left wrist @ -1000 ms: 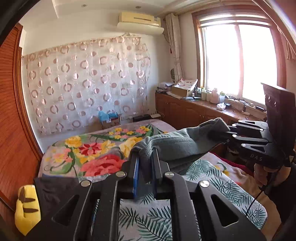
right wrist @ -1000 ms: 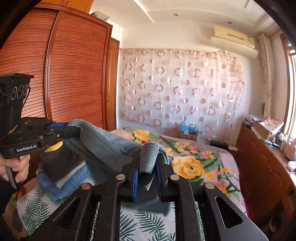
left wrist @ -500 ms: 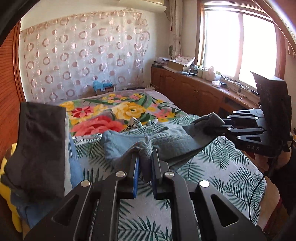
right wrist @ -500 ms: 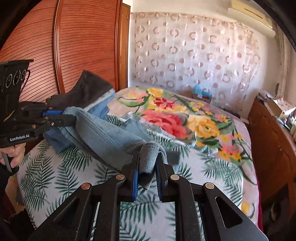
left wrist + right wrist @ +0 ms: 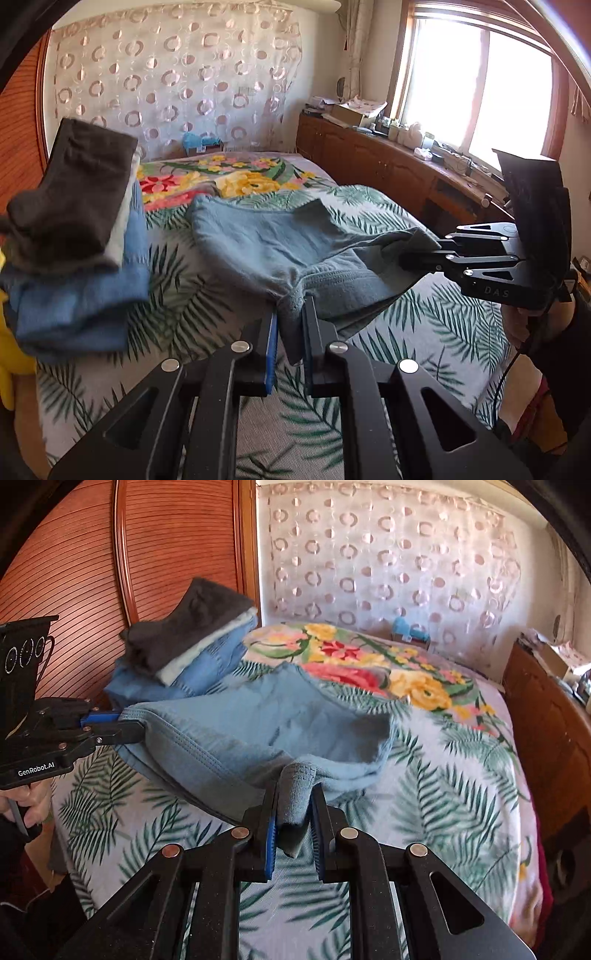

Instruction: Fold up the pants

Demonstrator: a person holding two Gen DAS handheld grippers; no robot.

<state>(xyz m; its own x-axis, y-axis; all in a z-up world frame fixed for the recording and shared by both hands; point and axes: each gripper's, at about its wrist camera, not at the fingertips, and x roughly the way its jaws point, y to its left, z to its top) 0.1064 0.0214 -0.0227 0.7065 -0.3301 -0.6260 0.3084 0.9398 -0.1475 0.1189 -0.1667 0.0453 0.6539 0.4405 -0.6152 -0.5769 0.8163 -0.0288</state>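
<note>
Left gripper [image 5: 290, 314]: jaws nearly closed, with only a narrow gap, which is filled by a bunched fold of the pants [image 5: 280, 247]. The fabric is clamped between the blue-lined fingers [image 5: 272, 332] at lower centre of the left wrist view. In the right wrist view the same gripper [image 5: 127, 725] appears at mid left, pinching one end of the pants' stitched edge.

Right gripper [image 5: 291, 805]: jaws likewise nearly closed, clamped on a thick grey-blue fold of the pants [image 5: 258, 723] at lower centre of the right wrist view. In the left wrist view this gripper [image 5: 417, 254] enters from mid right and grips the other end of the same edge.

Pants: light blue. The held edge spans between the two grippers and is raised; the rest of the fabric slopes away toward frame centre and rests on the bed [image 5: 192, 295], whose cover shows green fern leaves near the grippers and large flowers farther back.

A stack of folded clothes [image 5: 77, 236], dark grey on top, then white, then blue, sits at the left of the left wrist view, just beside the pants. In the right wrist view the stack [image 5: 184, 646] is at upper left, in front of the wooden wardrobe [image 5: 147, 546].
</note>
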